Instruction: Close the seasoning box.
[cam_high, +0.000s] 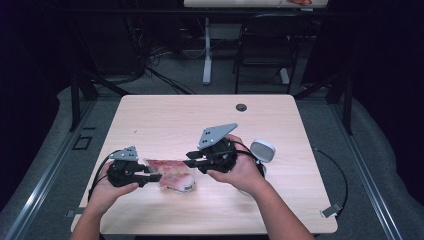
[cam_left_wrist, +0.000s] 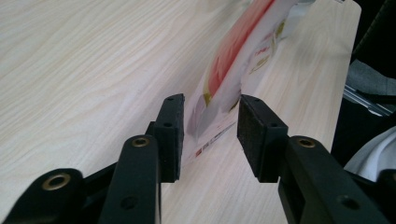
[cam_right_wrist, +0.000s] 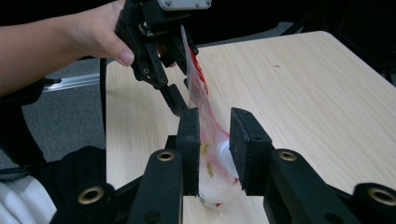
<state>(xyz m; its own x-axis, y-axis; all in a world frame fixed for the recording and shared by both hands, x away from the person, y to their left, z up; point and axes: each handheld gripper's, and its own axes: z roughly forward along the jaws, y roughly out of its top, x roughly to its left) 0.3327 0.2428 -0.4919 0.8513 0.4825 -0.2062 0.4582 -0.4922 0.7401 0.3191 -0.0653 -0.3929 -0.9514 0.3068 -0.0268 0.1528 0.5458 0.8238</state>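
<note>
A person is sitting at a pale wooden table (cam_high: 165, 120), seen from above, holding a black gripper in each hand over a red and white pouch (cam_high: 172, 175) lying in the lower middle of the frame. The work in hand looks like handling this pouch between the two grippers, and it seems to be at a letting-go or re-gripping point rather than finished: the pouch is resting on the table, lifted at one end, and neither gripper is clamping it. A white round device (cam_high: 262, 150) is sitting to the right of the hands. The left gripper (cam_high: 150, 176) is reaching in from the lower left, and the right gripper (cam_high: 190, 159) is coming in from the right, just above the pouch. In the left gripper view, the pouch's edge (cam_left_wrist: 224, 79) is running up from between the two jaws toward the top of the frame; the jaws are standing partly open, with a clear gap on the right side. In the right gripper view, the pouch's lower end (cam_right_wrist: 215, 170) is sitting between the jaws, which are also partly open and looking loose around it, while the left gripper (cam_right_wrist: 180, 95) is waiting at the upper left by the pouch's far end.
</note>
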